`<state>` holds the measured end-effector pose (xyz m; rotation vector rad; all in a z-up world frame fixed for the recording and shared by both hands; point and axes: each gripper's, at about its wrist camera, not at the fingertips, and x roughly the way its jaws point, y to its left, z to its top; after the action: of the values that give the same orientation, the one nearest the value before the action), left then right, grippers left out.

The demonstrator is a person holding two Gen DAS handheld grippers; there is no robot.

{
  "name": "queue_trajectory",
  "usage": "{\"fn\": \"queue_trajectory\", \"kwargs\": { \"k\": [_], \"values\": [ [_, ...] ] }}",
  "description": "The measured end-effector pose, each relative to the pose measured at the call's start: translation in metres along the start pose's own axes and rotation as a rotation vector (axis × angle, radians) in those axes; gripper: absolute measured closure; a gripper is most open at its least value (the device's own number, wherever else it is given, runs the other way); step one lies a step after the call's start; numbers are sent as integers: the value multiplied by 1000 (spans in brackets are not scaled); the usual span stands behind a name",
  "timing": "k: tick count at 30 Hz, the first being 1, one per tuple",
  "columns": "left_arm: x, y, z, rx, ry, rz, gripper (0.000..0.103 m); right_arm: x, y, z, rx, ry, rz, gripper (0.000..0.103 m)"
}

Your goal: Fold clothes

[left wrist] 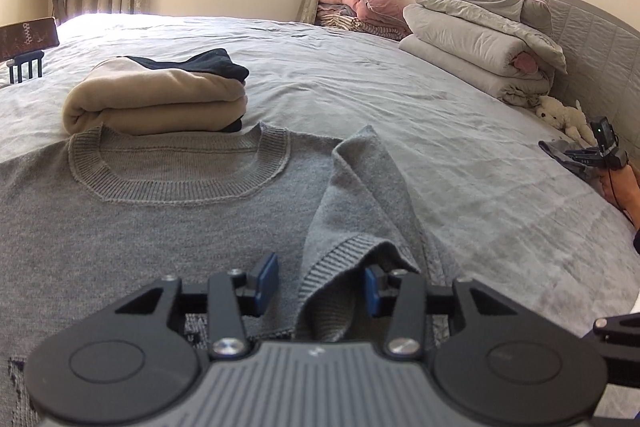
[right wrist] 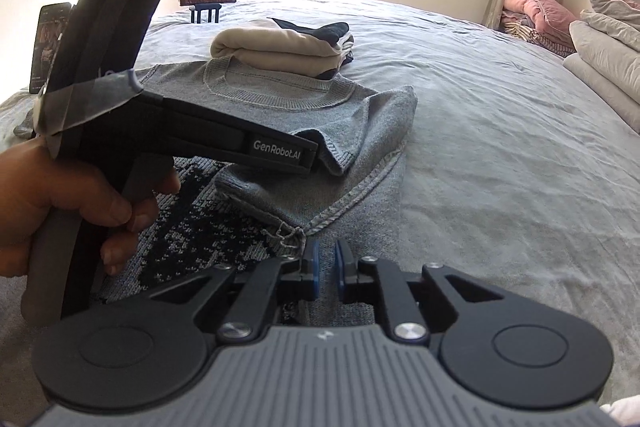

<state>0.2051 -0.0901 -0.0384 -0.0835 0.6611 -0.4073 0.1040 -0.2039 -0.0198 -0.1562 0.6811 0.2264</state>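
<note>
Grey sweater (left wrist: 160, 227) lies flat on the bed (left wrist: 400, 99), sleeve folded inward; left gripper (left wrist: 322, 285) released around its cuff, right gripper (right wrist: 325, 273) nearly clenched, empty.

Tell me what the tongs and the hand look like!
Both tongs, left and right, are black metal with blue pads on two fingers, silver screws, round black discs and a ribbed grey body. From the right camera, the left one shows white "GenRobot.AI" lettering, a grey handle and tape. The hand gripping it is bare, no sleeve showing.
</note>
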Motion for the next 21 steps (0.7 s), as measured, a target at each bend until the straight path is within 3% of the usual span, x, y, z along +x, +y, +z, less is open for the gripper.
{"fn": "queue_trajectory", "kwargs": {
  "k": [1, 3, 5, 9, 13, 16, 18, 19, 20, 21],
  "values": [
    [1, 2, 1, -15, -2, 1, 83, 0, 0, 0, 1, -2, 1, 89],
    [0, 8, 2, -66, -19, 0, 94, 0, -1, 0, 8, -1, 5, 89],
    [-3, 20, 0, -166, -60, -12, 95, -1, -2, 1, 18, -3, 8, 90],
    [-1, 45, -6, -373, -51, -35, 95, -2, -1, 1, 19, -1, 16, 90],
    [0, 49, -8, -398, -53, -75, 86, -5, -1, 2, 10, 7, 21, 90],
    [2, 50, -7, -419, -49, -82, 87, -7, -2, 2, -2, 21, 28, 90],
    [3, 49, -6, -414, -48, -86, 89, -6, -2, 1, -14, 38, 28, 90],
    [3, 48, -6, -408, -50, -88, 99, -5, -3, 2, -9, 49, 25, 90],
    [3, 48, -6, -399, -53, -82, 99, -3, -4, 2, -4, 60, 23, 102],
    [2, 48, -5, -391, -62, -77, 99, -3, -5, 3, 7, 68, 23, 103]
  ]
}}
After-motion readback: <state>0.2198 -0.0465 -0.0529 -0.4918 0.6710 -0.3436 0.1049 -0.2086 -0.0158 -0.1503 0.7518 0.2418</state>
